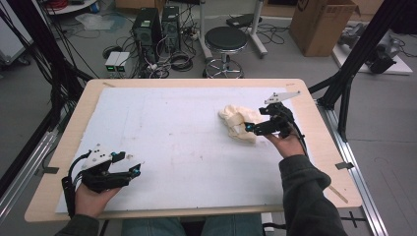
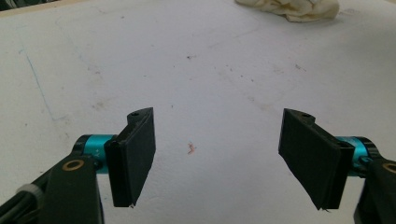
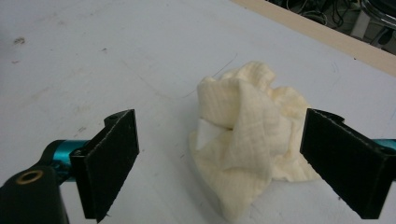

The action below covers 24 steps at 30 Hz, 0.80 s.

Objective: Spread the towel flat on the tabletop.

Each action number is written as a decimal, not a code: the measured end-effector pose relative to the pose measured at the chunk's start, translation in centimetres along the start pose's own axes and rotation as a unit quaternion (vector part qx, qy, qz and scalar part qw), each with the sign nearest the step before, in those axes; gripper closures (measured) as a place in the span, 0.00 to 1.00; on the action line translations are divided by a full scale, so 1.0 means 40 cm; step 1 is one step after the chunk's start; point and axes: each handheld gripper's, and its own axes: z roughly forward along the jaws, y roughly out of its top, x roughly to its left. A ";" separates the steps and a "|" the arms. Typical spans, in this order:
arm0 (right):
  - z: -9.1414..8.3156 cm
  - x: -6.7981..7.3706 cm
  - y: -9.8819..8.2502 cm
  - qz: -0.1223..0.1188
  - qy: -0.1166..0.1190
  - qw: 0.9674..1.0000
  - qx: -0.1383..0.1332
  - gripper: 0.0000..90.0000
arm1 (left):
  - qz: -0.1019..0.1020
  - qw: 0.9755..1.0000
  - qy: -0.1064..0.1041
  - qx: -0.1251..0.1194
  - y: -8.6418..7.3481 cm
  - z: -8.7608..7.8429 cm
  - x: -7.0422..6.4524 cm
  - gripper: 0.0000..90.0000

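While the left gripper [image 1: 132,167] is resting low near the front left corner of the table [image 1: 314,123], the right gripper [image 1: 250,129] is hovering at the far right side, its tips pointing at a crumpled cream cloth [image 1: 237,123]. That cloth is lying in a loose heap on the white mat [image 1: 172,142] covering the tabletop — right of the middle and toward the far edge, well apart from the left gripper.

Seen from the right gripper view, the right gripper [image 3: 219,163] is standing with its jaws spread wide, one on each side of the cloth [image 3: 243,135]; neither pad is pressing on the fabric, so it is gripping nothing. The folds of the cloth are bunching upward in the middle, with a flatter flap spreading toward the camera.

Over in the left gripper view, the left gripper [image 2: 217,161] is likewise holding its jaws wide apart — nothing between them but bare, lightly stained mat [image 2: 140,60]. The cloth [image 2: 294,9] is peeking in at the top edge of that view, far ahead of the jaws. A hand in a dark sleeve [image 1: 305,191] is carrying the right gripper, while the other hand is cradling the left one from beneath.
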 end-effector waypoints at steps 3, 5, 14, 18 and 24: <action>0.041 -0.014 0.009 0.009 0.000 1.000 0.000 0.19 | -0.001 1.000 0.000 -0.002 0.000 -0.001 0.002 0.31; 0.051 -0.017 0.008 0.013 0.003 1.000 0.005 0.20 | -0.001 1.000 0.000 -0.002 0.000 -0.001 0.003 0.31; 0.168 -0.029 -0.006 0.022 -0.007 0.998 0.053 0.31 | -0.002 1.000 -0.003 -0.003 -0.001 -0.002 0.008 0.31; 0.218 -0.021 -0.021 0.012 -0.017 0.996 0.089 0.38 | -0.004 1.000 -0.002 -0.004 -0.001 0.000 0.005 0.31; 0.248 -0.027 -0.039 0.024 -0.027 0.994 0.103 0.43 | -0.002 1.000 -0.005 -0.002 -0.001 0.002 0.005 0.31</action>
